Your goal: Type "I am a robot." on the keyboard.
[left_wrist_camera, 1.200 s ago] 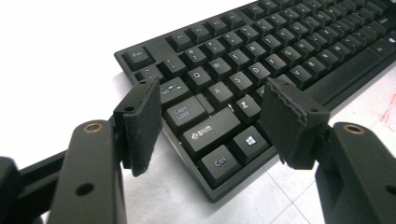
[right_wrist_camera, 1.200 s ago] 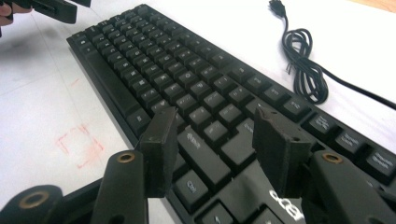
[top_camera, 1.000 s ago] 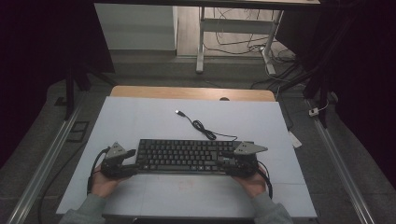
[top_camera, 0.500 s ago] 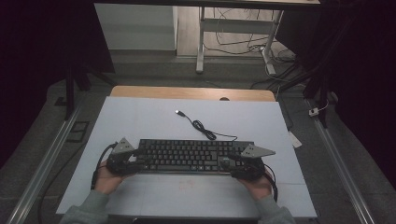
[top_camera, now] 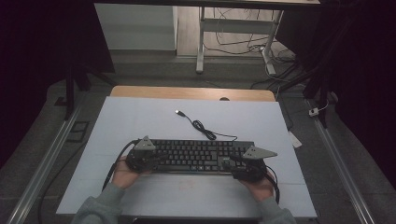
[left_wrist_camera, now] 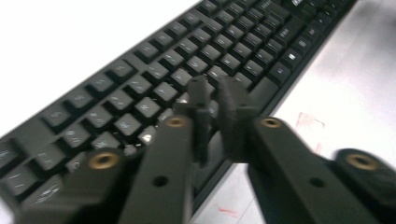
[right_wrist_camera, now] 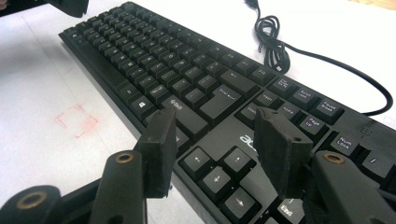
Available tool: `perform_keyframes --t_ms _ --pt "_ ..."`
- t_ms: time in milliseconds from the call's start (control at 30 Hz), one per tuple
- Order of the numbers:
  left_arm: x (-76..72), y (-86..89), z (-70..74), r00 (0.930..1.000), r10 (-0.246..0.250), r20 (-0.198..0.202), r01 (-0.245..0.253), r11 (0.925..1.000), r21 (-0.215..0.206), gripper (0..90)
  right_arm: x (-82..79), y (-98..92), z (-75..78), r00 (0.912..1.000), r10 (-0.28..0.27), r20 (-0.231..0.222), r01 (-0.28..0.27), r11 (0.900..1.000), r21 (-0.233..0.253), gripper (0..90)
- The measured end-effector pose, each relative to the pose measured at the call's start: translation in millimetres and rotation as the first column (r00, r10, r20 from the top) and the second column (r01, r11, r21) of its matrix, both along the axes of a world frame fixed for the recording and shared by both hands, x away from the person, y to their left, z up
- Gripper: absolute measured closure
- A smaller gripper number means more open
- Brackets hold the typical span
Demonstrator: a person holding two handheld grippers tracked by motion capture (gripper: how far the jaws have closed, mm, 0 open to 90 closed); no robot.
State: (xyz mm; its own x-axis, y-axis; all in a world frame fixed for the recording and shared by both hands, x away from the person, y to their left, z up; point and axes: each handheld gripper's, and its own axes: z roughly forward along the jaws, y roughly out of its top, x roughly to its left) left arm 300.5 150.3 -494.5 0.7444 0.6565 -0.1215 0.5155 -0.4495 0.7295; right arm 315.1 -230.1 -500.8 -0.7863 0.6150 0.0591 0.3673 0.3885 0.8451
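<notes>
— Where was the keyboard [top_camera: 196, 155]?
— Near-centre on the counter [top_camera: 140, 116]. I had a gripper at each end, likely to shift it squarely: left gripper [left_wrist_camera: 212, 93] nearly clenched over the keys, right gripper [right_wrist_camera: 215, 135] released above the arrow keys.

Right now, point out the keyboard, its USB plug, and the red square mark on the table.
keyboard [top_camera: 196, 154], high view, middle key rows.
USB plug [top_camera: 178, 112], high view, cable's free end.
red square mark [right_wrist_camera: 76, 120], right gripper view, its centre.

Grey sleeves [top_camera: 100, 207]; black fingers [right_wrist_camera: 161, 149] with brass screws [right_wrist_camera: 124, 157].
</notes>
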Motion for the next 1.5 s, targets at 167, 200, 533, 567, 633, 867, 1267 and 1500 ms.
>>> perform_keyframes --t_ms 167,200,533,567,633,867,1267,1500 --pt "-2.9 -6.6 -8.3 0.9995 -0.029 -0.009 0.029 0.9990 0.034 88.9 0.3 2.2 -2.0 1.0000 0.008 -0.001 -0.008 1.000 -0.009 49.2" --pt "-3.0 -7.6 -10.2 0.9994 -0.032 -0.010 0.033 0.9986 0.041 88.9 0.6 2.4 -2.4 1.0000 0.009 -0.002 -0.009 1.000 -0.009 49.2" --pt "-3.4 -13.9 -19.5 0.9993 -0.034 -0.018 0.035 0.9968 0.071 88.8 1.3 5.1 -4.9 0.9998 0.019 -0.004 -0.019 1.000 -0.025 49.0" --pt "-3.4 -14.4 -20.3 0.9993 -0.032 -0.018 0.033 0.9970 0.071 88.8 1.4 5.1 -5.0 0.9998 0.020 -0.004 -0.020 0.999 -0.029 49.0" --pt "-3.2 -15.1 -21.9 0.9993 -0.031 -0.022 0.032 0.9965 0.077 88.8 1.5 5.2 -5.2 0.9998 0.018 -0.003 -0.018 0.999 -0.035 48.8" --pt "-2.9 -17.1 -25.5 0.9991 -0.035 -0.023 0.037 0.9950 0.093 88.8 1.9 5.8 -6.1 0.9998 0.017 -0.004 -0.017 0.999 -0.035 48.6" --pt "-4.8 -16.2 -23.8 0.9997 -0.026 0.002 0.026 0.9965 0.079 88.9 1.8 6.3 -6.1 0.9998 0.019 -0.005 -0.020 0.999 -0.042 48.3" --pt "-6.0 -3.8 -12.2 0.9995 0.020 0.026 -0.020 0.9998 -0.003 88.6 2.6 5.3 -6.3 0.9999 0.016 -0.003 -0.016 0.999 -0.047 48.2"
